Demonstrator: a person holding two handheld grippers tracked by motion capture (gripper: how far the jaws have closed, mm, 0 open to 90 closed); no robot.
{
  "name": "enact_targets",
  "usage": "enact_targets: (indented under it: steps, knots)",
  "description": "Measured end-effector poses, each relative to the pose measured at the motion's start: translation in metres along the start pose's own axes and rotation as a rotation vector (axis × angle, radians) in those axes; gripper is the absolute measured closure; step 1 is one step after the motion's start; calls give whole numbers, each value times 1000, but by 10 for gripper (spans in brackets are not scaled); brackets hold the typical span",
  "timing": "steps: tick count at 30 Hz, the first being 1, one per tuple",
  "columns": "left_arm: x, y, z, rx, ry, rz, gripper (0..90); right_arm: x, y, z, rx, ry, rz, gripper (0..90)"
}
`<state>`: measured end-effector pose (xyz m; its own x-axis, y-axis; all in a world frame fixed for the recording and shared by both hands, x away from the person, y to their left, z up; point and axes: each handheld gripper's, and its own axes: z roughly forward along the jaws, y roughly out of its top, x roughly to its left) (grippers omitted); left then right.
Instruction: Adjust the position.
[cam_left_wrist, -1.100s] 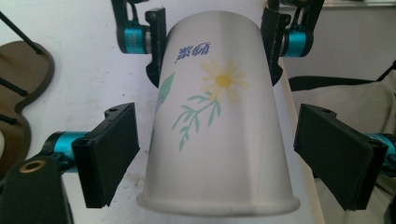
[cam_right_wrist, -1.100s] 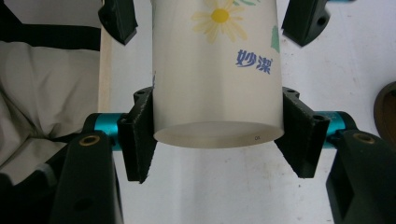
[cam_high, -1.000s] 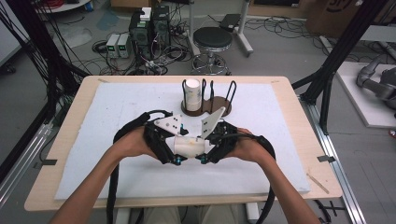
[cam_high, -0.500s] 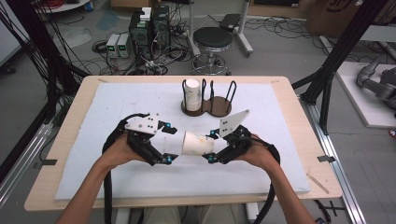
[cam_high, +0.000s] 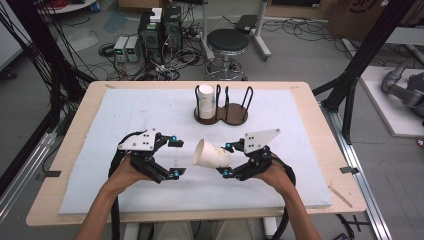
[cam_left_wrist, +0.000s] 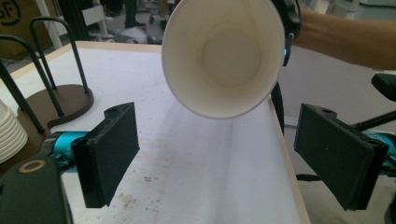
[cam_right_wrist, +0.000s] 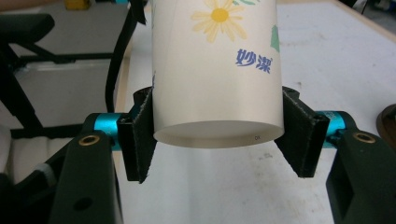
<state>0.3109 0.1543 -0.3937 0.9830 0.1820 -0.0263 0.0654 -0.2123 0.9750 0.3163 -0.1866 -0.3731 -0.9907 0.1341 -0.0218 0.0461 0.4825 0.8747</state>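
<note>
In the right gripper view the right gripper (cam_right_wrist: 219, 140) pinches one paper cup (cam_right_wrist: 217, 70) near its base, a daisy and blue print on its side, while the left gripper view looks into that cup's bare white mouth at twelve o'clock. Seen from above, the left gripper (cam_high: 176, 156) lies level, jaws wide and empty, the cup at its three o'clock above the white mat (cam_high: 100, 125). Farther at twelve o'clock, one two-bay rack (cam_high: 222, 112) holds one stack of cups (cam_high: 206, 100).

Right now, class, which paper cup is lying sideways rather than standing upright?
The cup gripped by the right gripper, mouth toward the left gripper. The stacked cups stand upright in the holder.
</note>
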Motion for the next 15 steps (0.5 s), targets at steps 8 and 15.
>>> enact_targets:
  steps: [8, 15]
  knots:
    - [-5, -18, -5, -63, 17, -17, 127, 3, -16, 4, -125, 23, 20, 371]
    - [-4, -19, 1, -123, 2, -25, 127, 3, -18, 11, -164, 45, 14, 371]
